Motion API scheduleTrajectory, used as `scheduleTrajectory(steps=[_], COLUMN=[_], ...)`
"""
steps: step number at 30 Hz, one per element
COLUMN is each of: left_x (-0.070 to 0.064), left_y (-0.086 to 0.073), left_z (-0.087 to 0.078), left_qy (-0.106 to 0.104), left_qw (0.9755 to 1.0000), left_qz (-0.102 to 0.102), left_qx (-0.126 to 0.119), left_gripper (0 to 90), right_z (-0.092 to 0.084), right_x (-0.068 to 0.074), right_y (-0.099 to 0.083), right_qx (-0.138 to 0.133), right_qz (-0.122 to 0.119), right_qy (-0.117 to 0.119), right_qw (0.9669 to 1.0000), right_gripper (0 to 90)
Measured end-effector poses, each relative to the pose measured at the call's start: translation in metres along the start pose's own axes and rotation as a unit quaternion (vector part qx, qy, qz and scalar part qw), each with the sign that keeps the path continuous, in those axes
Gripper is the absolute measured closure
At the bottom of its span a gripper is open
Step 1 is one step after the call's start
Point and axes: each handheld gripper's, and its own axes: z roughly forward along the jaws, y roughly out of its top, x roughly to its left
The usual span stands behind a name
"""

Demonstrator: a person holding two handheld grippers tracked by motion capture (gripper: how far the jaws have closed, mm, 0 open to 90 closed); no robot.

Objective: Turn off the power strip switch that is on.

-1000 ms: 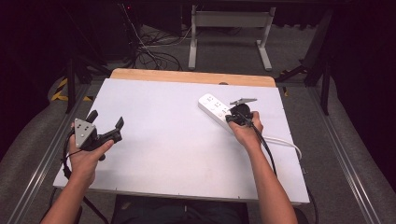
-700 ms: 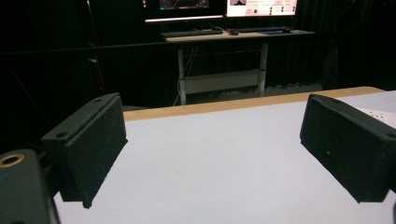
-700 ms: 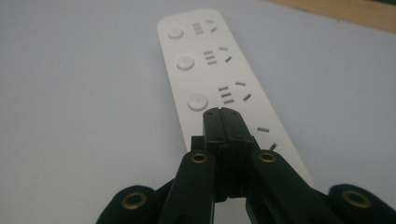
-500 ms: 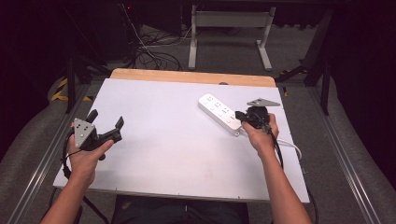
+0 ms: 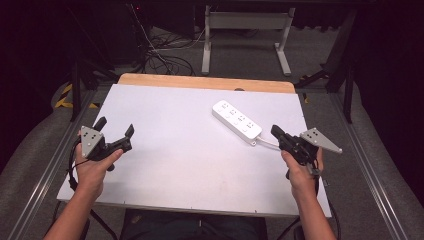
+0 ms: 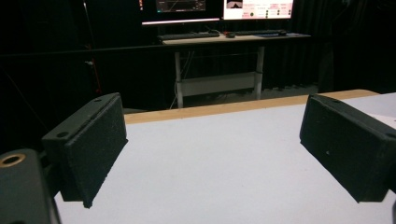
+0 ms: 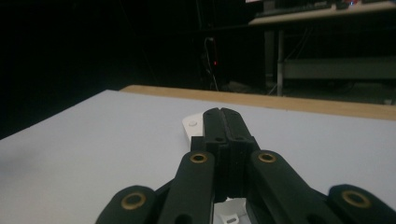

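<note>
Jaws pressed flat together mark our right gripper [image 5: 276, 132], clenched on nothing, at the lower right of the high view; in its own view [image 7: 222, 122] the two black pads meet along a thin seam with no gap. Its tips point toward the upper left of the frame and sit just beside the near end of the white power strip [image 5: 236, 121], where the strip's cord leaves it; we cannot tell whether they touch the cord. In the right gripper view a white corner of the strip [image 7: 192, 125] peeks out just behind the closed pads.

Our left gripper [image 5: 116, 128] rests at the left of the high view, released and spread wide, holding nothing. In its own view [image 6: 212, 154] the pads [image 6: 95, 140] stand far apart at the left and right edges with bare tabletop between them. It is well apart from the strip.

We see the strip lying slantwise in the upper right part of the white table [image 5: 180, 150], its long body running from upper left to lower right. A wooden edge [image 5: 200, 81] borders the table's far side. Beyond it the room is dark: tangled cables [image 5: 160, 60] lie on the floor at the upper middle, a pale desk frame [image 5: 245, 30] stands beside them, and lit monitors [image 6: 224, 7] glow at the top of the left gripper view.
</note>
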Motion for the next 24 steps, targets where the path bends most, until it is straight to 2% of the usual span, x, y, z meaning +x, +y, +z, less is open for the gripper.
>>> scheduleTrajectory(steps=[3,4,6,7,8,10,13,14,15,17,24], left_x=[-0.0001,0.0001,0.0007,0.0008,0.0009,0.0009,0.0015,0.0016,0.0017,0.002,0.0026], left_y=[-0.0003,-0.0003,-0.0005,-0.0004,-0.0004,-0.0003,-0.0005,-0.0007,-0.0009,-0.001,-0.0013], left_z=[-0.0004,-0.0007,-0.0014,-0.0018,-0.0021,-0.0025,-0.0028,-0.0028,-0.0029,-0.0032,-0.005], left_qy=[0.0,0.001,0.001,0.001,0.002,0.002,0.004,0.004,0.003,0.005,0.008], left_qw=[1.0,1.0,1.0,1.0,1.0,1.0,1.0,1.0,1.0,1.0,1.0], left_qz=[-0.001,-0.001,-0.002,-0.002,-0.002,-0.002,-0.002,-0.002,-0.002,-0.002,-0.004], left_qx=[0.0,0.0,-0.001,0.0,0.0,0.0,0.0,0.0,0.001,0.001,-0.001], left_gripper=[7.7,7.7,7.7,7.7,7.7,7.8,7.7,7.7,7.7,7.7,7.7], right_z=[-0.0066,-0.0083,-0.01,-0.0092,-0.0075,-0.0056,-0.0047,-0.0045,-0.0029,-0.0021,-0.0009], right_x=[0.0024,0.003,0.0043,0.0046,0.0048,0.0054,0.0057,0.006,0.0053,0.0047,0.0036], right_y=[-0.0042,-0.0049,-0.0052,-0.0042,-0.003,-0.0024,-0.0027,-0.0029,-0.003,-0.0035,-0.0045], right_qx=[-0.015,-0.021,-0.036,-0.04,-0.04,-0.048,-0.052,-0.054,-0.064,-0.064,-0.061], right_qz=[-0.004,-0.009,-0.007,0.003,0.006,0.003,-0.012,-0.015,-0.018,-0.02,-0.02], right_qy=[-0.003,-0.003,-0.012,-0.021,-0.034,-0.05,-0.051,-0.055,-0.063,-0.07,-0.066], right_qw=[0.9999,0.9997,0.9993,0.999,0.9986,0.9976,0.9973,0.9969,0.9958,0.9953,0.9958], right_gripper=[86.0,82.3,64.0,53.9,47.8,41.5,36.0,31.8,20.4,14.0,7.6])
